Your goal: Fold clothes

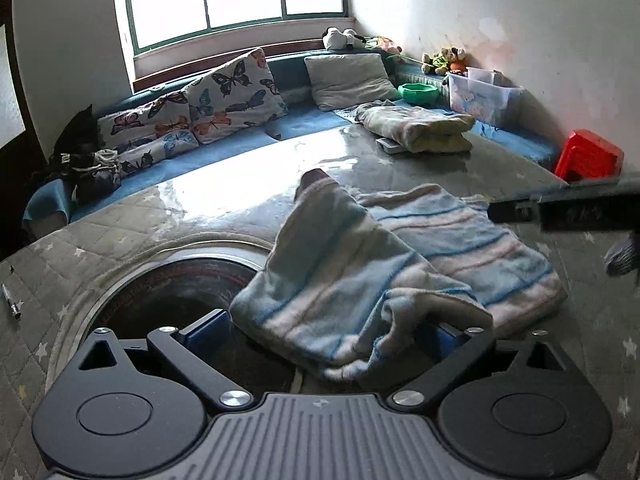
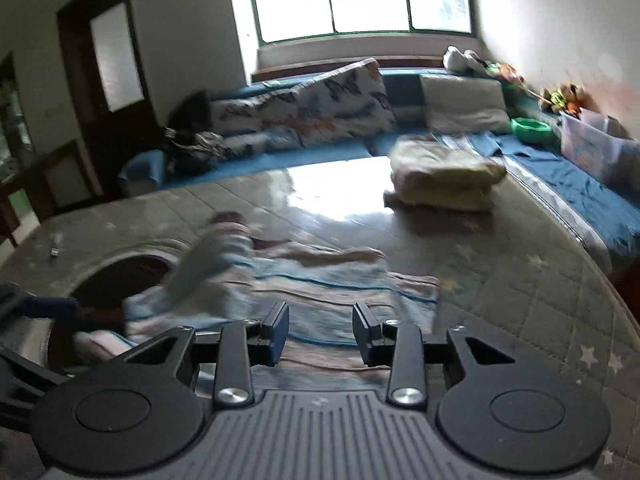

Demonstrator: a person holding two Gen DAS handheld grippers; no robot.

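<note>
A striped blue, white and pink garment (image 1: 400,264) lies on the grey quilted table (image 1: 120,232), partly folded over itself, with one sleeve end (image 1: 316,178) pointing away. My left gripper (image 1: 332,336) is wide open; the garment's near bunched edge drapes between its blue pads (image 1: 208,330) and hides the right pad. My right gripper (image 2: 320,330) is open and empty just above the garment's near edge (image 2: 320,292). It shows as a dark bar at the right of the left wrist view (image 1: 560,208). The right wrist view is blurred.
A round dark opening (image 1: 176,292) is set in the table under the garment's left part. A folded yellowish blanket (image 1: 420,128) lies at the far side. A pen (image 1: 11,300) lies at the left. A blue bench with butterfly cushions (image 1: 232,96), green bowl (image 1: 418,93), plastic box (image 1: 480,96) and red stool (image 1: 588,156) surround the table.
</note>
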